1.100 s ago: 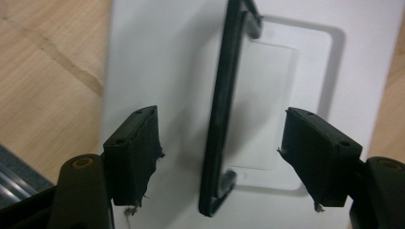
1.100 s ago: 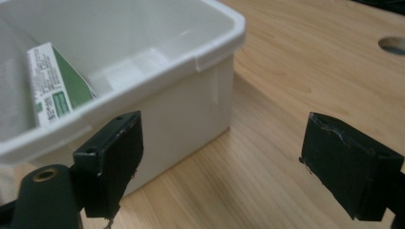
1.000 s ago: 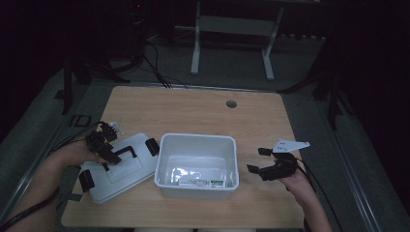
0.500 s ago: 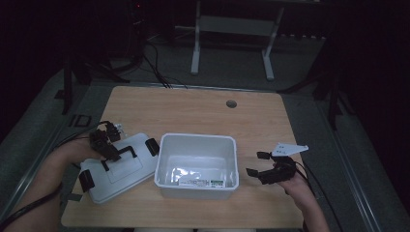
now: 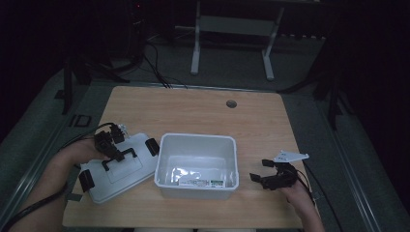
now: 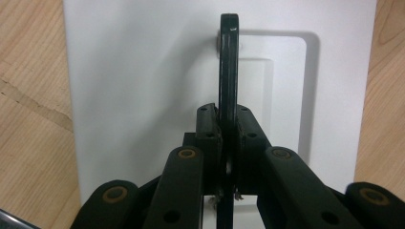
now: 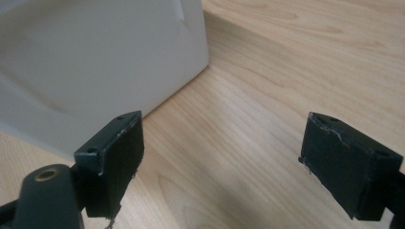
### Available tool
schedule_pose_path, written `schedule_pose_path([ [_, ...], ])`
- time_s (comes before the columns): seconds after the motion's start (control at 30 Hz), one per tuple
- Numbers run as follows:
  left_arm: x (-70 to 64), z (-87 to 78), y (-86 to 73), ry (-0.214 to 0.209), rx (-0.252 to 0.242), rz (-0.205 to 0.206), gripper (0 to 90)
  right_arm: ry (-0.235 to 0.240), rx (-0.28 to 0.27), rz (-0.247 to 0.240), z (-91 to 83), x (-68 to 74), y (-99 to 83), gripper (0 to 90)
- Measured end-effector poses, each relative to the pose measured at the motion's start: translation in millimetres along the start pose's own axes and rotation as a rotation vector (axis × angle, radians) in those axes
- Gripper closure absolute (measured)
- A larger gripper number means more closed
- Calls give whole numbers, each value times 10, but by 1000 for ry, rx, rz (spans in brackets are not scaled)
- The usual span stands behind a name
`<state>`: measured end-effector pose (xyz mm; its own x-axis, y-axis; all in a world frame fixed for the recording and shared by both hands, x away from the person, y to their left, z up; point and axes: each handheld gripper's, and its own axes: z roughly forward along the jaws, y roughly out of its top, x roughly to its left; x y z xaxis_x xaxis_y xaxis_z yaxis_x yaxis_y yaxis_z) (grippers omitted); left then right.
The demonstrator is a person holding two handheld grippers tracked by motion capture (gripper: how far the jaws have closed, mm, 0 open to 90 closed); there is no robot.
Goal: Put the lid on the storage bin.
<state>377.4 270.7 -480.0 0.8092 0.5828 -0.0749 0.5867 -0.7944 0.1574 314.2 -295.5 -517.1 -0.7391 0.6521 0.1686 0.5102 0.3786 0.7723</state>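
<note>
A white bin (image 5: pixel 164 159) stands open in the middle of the wooden table (image 5: pixel 193 111). Its white lid (image 5: pixel 123 174) lies flat to the left, with black latches at its ends. My left gripper (image 5: pixel 110 143) is shut on the lid's black handle (image 5: pixel 120 158). In the left gripper view the handle (image 6: pixel 228 67) runs edge-on between my shut gripper (image 6: pixel 228 121), above the lid (image 6: pixel 143 71). My right gripper (image 5: pixel 262 170) hovers open, just right of the bin. In the right gripper view the gripper (image 7: pixel 224 157) holds nothing, and the bin wall (image 7: pixel 95 57) is at the upper left.
A printed label or paper (image 5: pixel 203 182) lies on the bin's floor. A round cable hole (image 5: pixel 231 103) sits in the table's far side. Bare wood (image 7: pixel 296 62) stretches right of the bin. Beyond the table are cables and white stand legs (image 5: pixel 196 48) on a dark floor.
My right gripper has drifted a little toward the near edge of the table. My left gripper has shifted slightly right on the lid handle. The bin has not moved.
</note>
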Motion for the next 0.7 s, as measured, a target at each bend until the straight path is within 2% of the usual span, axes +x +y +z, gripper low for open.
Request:
schedule_pose_path([
  [0.2,8,-24,-33,23,-6,-8,837,7,-4,28,-1,-9,-130,145],
  [0.43,-4,-195,-134,24,-36,-4,838,6,-20,38,-14,-19,-194,145],
  [0.47,-39,-268,-163,28,-36,17,838,2,-27,44,-22,-21,-201,145],
  [0.6,-110,-422,-209,41,-26,47,838,-4,-23,39,-29,-22,-200,145],
  [0.7,-134,-510,-234,50,-20,53,838,-9,-29,38,-38,-29,-197,145],
])
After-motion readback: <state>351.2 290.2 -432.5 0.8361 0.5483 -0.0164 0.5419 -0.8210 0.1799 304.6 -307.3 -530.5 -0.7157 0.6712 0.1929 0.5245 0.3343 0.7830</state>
